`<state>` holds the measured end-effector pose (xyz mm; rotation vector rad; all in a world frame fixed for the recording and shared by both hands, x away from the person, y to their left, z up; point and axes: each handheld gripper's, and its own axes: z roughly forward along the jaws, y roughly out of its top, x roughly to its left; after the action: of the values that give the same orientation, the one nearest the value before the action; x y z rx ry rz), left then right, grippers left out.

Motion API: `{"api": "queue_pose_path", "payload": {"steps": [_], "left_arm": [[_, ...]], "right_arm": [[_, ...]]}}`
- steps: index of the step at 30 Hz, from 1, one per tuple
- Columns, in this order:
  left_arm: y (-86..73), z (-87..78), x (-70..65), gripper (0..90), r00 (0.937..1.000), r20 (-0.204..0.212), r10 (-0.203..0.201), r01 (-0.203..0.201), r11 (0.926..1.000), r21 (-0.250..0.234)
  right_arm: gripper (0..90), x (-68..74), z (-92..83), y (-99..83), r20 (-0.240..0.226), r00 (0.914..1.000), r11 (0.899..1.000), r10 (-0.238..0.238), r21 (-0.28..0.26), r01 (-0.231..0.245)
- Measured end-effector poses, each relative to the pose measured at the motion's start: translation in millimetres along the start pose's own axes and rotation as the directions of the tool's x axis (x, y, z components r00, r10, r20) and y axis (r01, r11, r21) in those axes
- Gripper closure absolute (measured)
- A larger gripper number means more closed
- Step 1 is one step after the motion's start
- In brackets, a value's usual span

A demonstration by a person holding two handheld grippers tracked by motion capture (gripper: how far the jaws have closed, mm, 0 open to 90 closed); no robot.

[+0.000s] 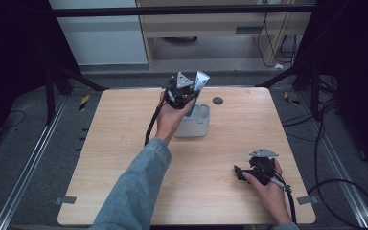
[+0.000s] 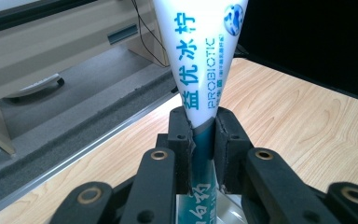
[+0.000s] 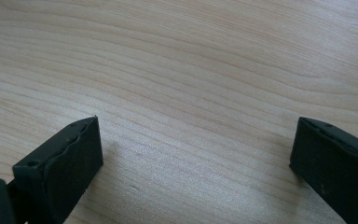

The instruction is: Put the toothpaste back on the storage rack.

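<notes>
A white and teal toothpaste tube (image 1: 201, 80) stands upright over a white rectangular container (image 1: 194, 122) at the far middle of the table. My left gripper (image 1: 191, 88) is shut on the tube. In the left gripper view the two black jaws pinch the tube (image 2: 200, 70) at its narrow teal part, and its broad flat end points away from me. My right gripper (image 1: 242, 173) rests low at the near right of the table, open, jaws far apart. Bare wood (image 3: 191, 93) lies between its fingertips (image 3: 196, 156).
A small dark round disc (image 1: 217, 100) lies on the wooden table (image 1: 124, 158) to the right of the container. Black cables trail from both grippers. Past the far edge are grey floor, a wooden cabinet (image 1: 220, 28) and black frame legs.
</notes>
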<state>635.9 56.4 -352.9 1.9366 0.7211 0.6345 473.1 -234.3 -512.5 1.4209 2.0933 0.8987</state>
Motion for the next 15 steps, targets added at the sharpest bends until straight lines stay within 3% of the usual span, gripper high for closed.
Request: {"api": "queue_pose_path", "payload": {"steps": [15], "left_arm": [[-9.8, 2.0, 3.5, 78.1, 1.0000, 0.005, 0.006, -0.006, 0.9998, 0.018]], "right_arm": [[2.5, 0.1, -0.1, 0.0, 0.000, 1.0000, 1.000, 0.002, 0.002, -0.002]]}}
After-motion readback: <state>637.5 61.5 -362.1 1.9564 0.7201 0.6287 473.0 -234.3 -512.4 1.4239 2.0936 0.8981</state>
